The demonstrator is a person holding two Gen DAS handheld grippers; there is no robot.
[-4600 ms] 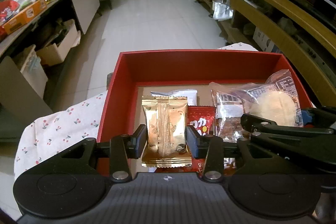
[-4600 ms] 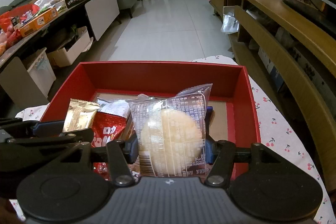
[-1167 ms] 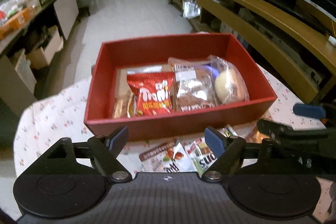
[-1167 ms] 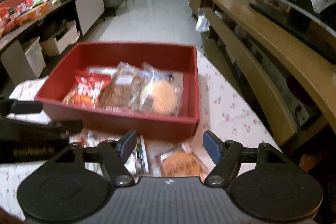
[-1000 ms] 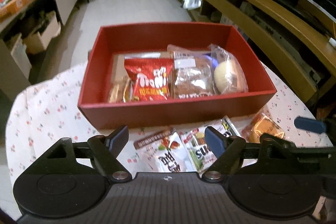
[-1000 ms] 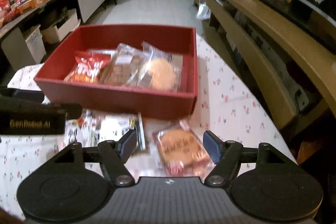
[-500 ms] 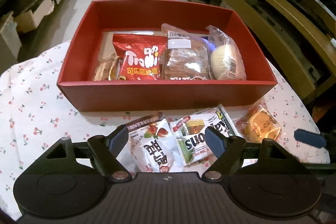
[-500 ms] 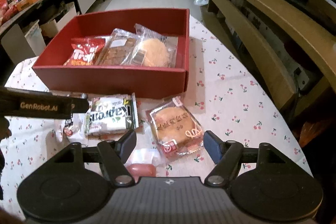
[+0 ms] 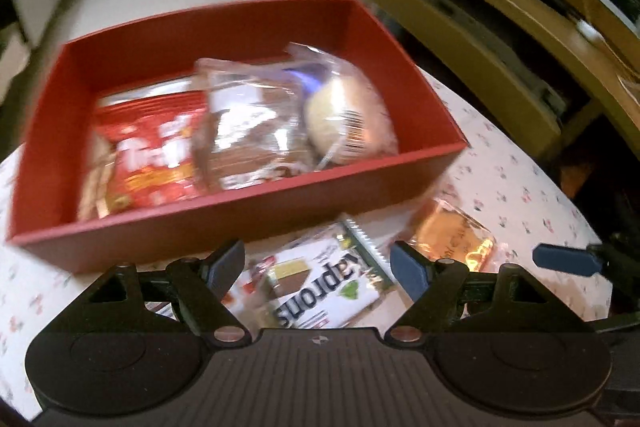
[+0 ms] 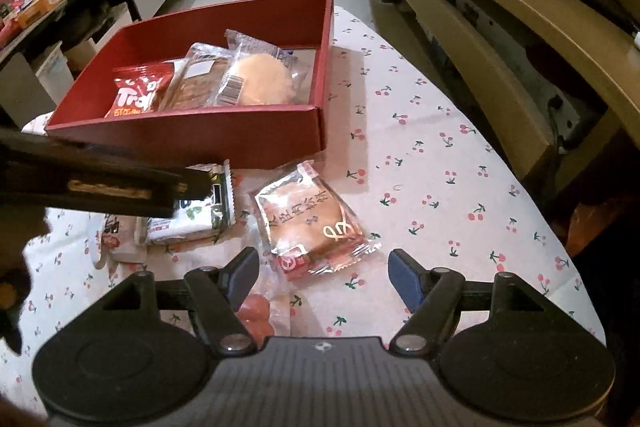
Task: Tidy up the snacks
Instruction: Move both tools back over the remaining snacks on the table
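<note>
Both grippers have backed out of the red box (image 10: 256, 135) and come down over the packets lying on the cloth in front of it. The left gripper (image 9: 318, 267), jaws wide and empty, hangs over the white packet (image 9: 320, 291). The right gripper (image 10: 324, 275), likewise spread and empty, frames the orange pastry (image 10: 312, 223). Next pickups look ready.

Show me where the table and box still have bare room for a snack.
Free: cloth right of the red box and the orange cake pack; the box's back strip, behind its snacks. Crowded: cloth in front of the box, where the cake pack, the green-white pack and a red sweet lie.
</note>
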